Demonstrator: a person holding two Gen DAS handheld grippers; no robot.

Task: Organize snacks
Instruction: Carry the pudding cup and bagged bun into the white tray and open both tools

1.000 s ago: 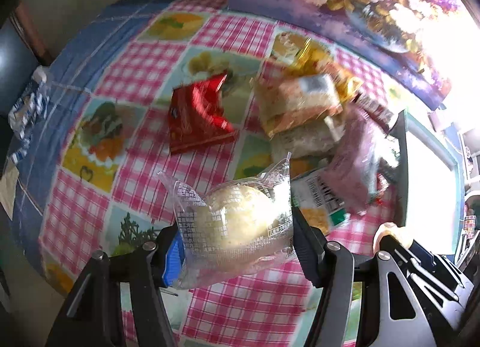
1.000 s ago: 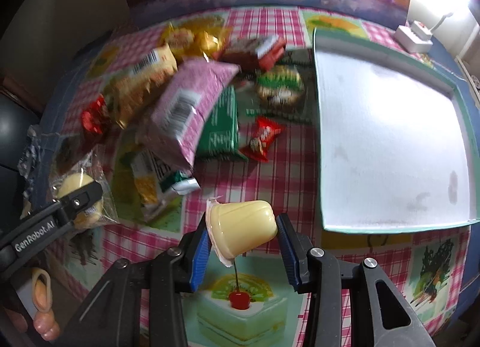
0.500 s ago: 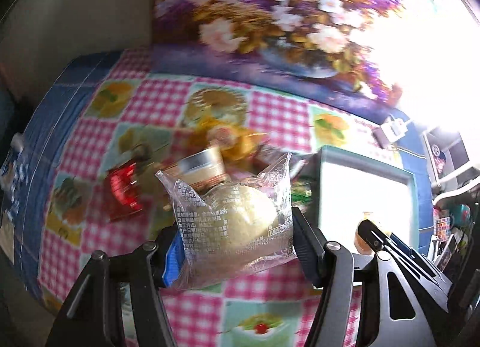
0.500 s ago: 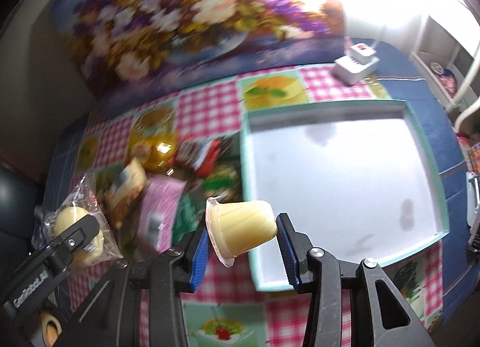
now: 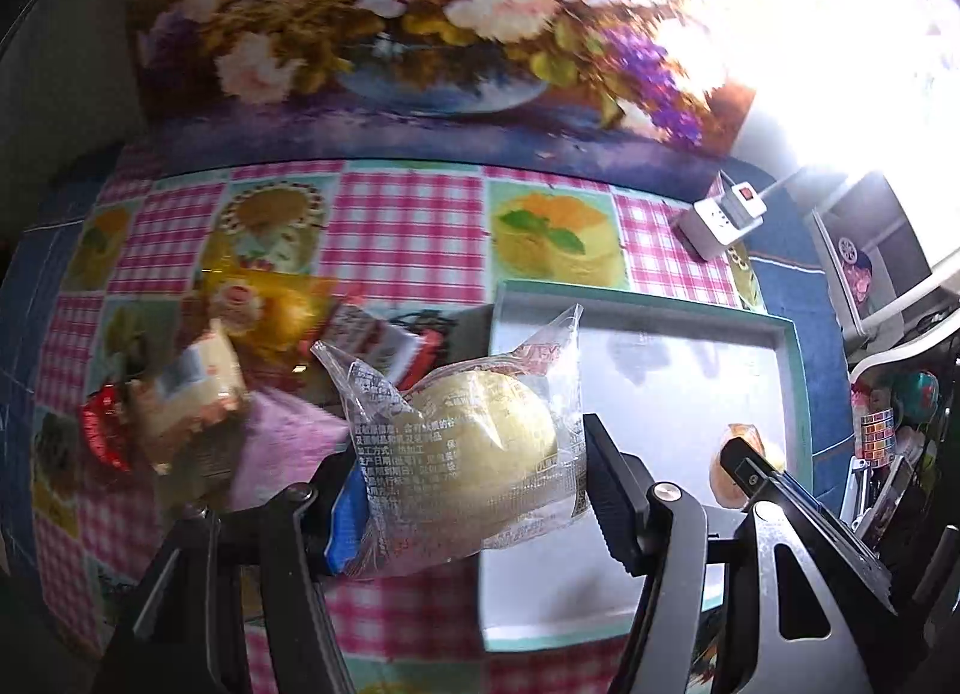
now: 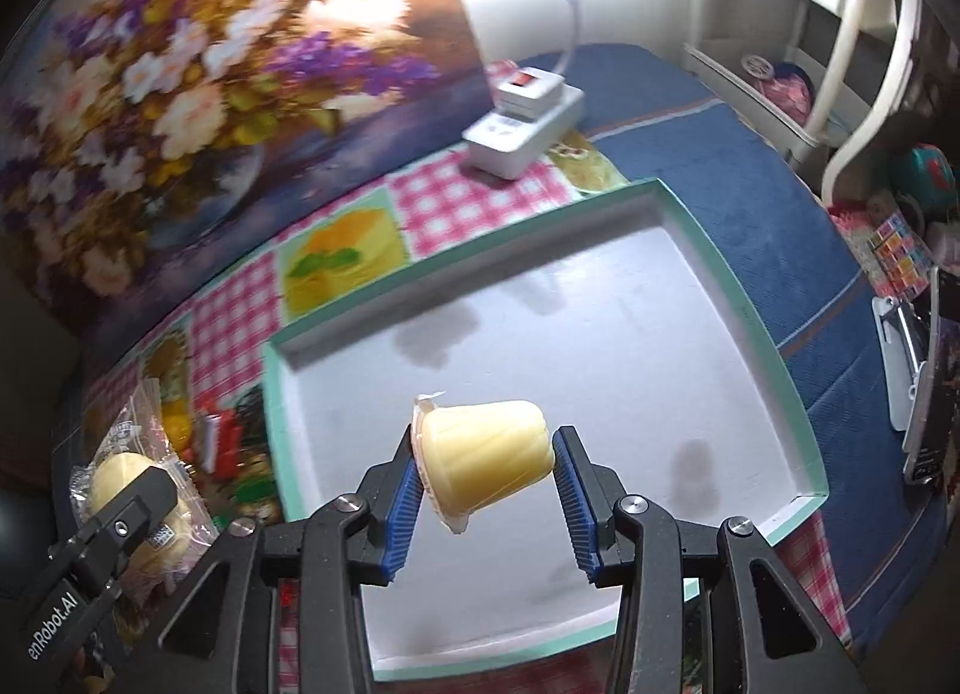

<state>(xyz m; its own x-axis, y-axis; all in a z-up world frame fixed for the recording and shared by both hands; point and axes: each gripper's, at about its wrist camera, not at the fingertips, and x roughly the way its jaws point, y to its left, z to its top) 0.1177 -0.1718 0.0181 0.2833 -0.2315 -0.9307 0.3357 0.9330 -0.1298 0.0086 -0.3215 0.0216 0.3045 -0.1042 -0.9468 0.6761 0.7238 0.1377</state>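
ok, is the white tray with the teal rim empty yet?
Empty. The white tray with the teal rim shows only bare floor with faint stains; the yellow jelly cup hangs above it in the right gripper.

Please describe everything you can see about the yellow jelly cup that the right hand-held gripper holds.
The jelly cup is a small translucent plastic cup filled with pale yellow jelly, tapered and fluted, with a sealed film lid whose edge sticks out. It lies tilted on its side, lid to the left. The right hand-held gripper clamps it between blue ridged pads. It hangs over the white tray with the teal rim, touching nothing else.
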